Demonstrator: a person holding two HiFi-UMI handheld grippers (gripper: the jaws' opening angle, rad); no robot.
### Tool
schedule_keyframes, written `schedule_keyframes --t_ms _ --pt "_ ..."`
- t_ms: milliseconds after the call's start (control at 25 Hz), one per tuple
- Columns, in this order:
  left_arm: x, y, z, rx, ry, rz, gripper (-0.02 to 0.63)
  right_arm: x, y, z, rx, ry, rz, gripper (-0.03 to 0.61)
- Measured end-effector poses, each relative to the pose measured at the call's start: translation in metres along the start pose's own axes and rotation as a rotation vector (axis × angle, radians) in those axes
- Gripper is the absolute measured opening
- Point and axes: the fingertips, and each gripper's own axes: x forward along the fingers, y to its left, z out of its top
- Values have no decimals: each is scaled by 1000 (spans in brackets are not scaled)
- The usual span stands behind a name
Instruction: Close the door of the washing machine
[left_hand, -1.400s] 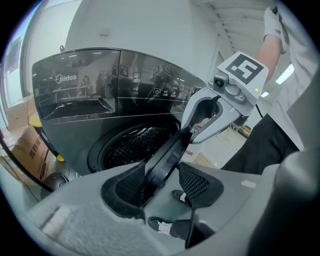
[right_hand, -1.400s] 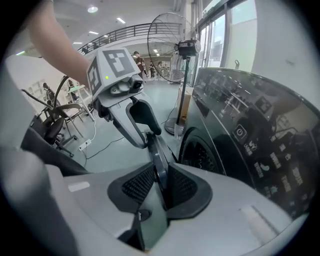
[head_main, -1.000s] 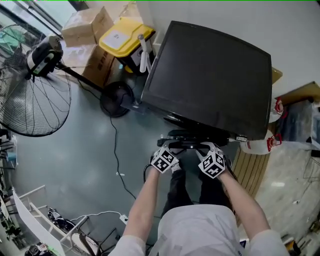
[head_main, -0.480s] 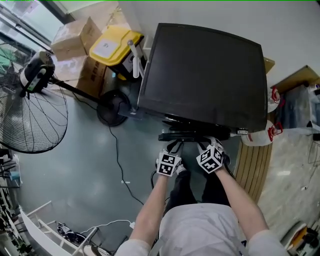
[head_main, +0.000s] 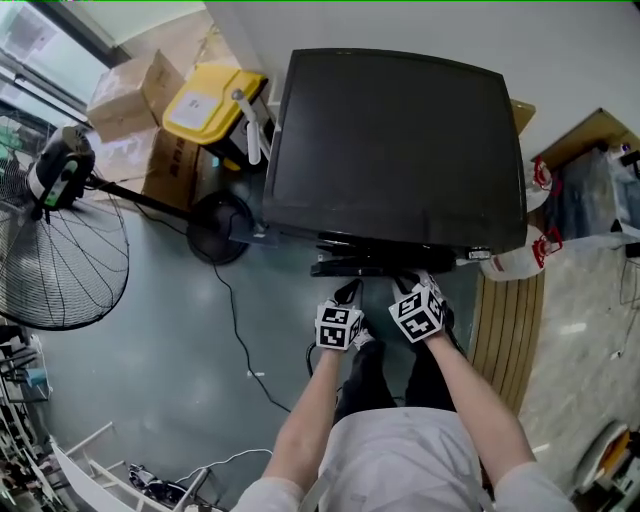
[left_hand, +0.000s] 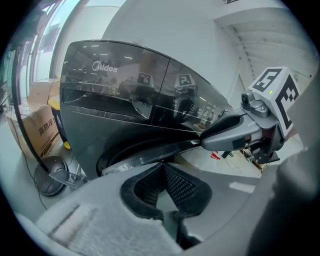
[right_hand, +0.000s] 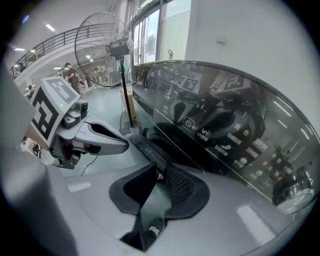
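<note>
Left of the washing machine (head_main: 395, 140) the floor (head_main: 150, 350) is mostly free — only a thin cable (head_main: 234, 320) crosses it, and the fan base (head_main: 217, 227) stands near the corner. On the right, wooden slats (head_main: 505, 335) and a bag (head_main: 512, 265) crowd the side.

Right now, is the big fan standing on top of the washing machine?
No, the fan stands on the floor, off to the left of the washing machine.

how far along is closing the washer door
Done: nothing yet; the door juts ajar from the washing machine front. In hand: left gripper, shut, and right gripper, whose jaws have just been closing on nothing, are close to its edge. Left: push it flush.
</note>
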Motion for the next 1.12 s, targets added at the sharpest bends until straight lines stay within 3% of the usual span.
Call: schedule_keyframes --t_ms 280,520,840,1120 --pt "7 -2 7 -22 3 10 5 -5 3 -17 271 -38 15 4" --pt "10 0 11 -24 1 15 5 4 -6 -29 471 -90 -3 3" --pt "12 1 12 -30 11 18 5 7 -19 -28 572 -134 -48 3" --pt "20 7 23 -31 10 22 5 11 -24 -18 596 -178 -49 3"
